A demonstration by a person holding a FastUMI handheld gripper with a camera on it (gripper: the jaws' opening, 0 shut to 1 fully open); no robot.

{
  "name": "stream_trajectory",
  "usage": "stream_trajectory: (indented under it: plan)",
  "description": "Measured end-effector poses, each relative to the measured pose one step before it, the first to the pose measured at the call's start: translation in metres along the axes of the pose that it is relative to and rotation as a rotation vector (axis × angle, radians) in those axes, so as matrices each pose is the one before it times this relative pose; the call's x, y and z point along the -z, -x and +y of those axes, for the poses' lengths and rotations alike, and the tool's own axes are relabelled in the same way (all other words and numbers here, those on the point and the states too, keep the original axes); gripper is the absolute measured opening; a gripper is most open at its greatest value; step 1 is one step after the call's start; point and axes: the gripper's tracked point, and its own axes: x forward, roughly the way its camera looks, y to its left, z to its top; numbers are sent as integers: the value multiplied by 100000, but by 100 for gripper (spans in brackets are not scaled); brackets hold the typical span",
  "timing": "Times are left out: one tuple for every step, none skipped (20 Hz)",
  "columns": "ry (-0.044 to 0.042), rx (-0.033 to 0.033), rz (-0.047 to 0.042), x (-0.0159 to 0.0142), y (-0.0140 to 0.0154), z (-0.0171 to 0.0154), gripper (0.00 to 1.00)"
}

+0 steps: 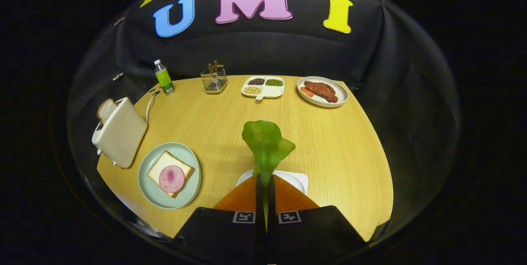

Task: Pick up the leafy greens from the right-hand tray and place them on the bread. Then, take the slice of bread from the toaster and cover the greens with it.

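Off to the left of the tool (265, 184), clamped tight on upright leafy greens (266, 145) above the tray (297, 179): ham-topped bread (170, 173) on its plate (150, 191).

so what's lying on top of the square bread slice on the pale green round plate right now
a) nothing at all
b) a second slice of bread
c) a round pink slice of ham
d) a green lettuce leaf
c: a round pink slice of ham lies on the square bread slice on the pale green round plate, while the green lettuce leaf is pinched between the fingers of the gripper.
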Motion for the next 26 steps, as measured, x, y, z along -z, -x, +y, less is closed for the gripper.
stream_trajectory:
  plan:
    - [430,-1154,-1161,-634,602,960,5]
    - [192,-1541,-1206,-713,494,1068,5]
    - [10,-1852,-1242,-697,353,1209,5]
    - [35,-1961,-981,-654,251,1227,5]
    - [-187,-2070,-585,-516,228,1300,5]
    - [-305,-2543,-650,-473,147,1400,5]
    - [-140,-2304,-261,-354,14,1382,5]
    - [-142,-2472,-88,-249,-60,1317,5]
    - [135,-2200,-229,-165,-170,1319,5]
    - [461,-1629,490,-16,-243,1000,5]
    - [556,-1747,574,159,-322,1078,5]
    - [525,-1658,647,167,-365,1041,5]
    - [348,-1282,1169,264,-415,870,5]
    - [284,-1484,1621,402,-275,831,5]
    - [335,-1188,1310,315,-599,855,5]
    - [861,-852,1007,214,-552,619,5]
    - [1029,-732,1126,334,-537,527,5]
    - [817,-819,1381,434,-615,527,5]
    - [711,-1032,1724,527,-763,529,5]
    - [639,-708,1740,406,-794,404,6]
    - [1032,-143,1834,492,-622,306,6]
    - [1054,487,2334,604,-784,36,6]
    - [690,-35,2006,550,-754,270,8]
    - [90,-20,1595,412,-659,165,8]
    - [-135,97,1433,384,-437,175,9]
    - [162,24,966,202,-397,168,12]
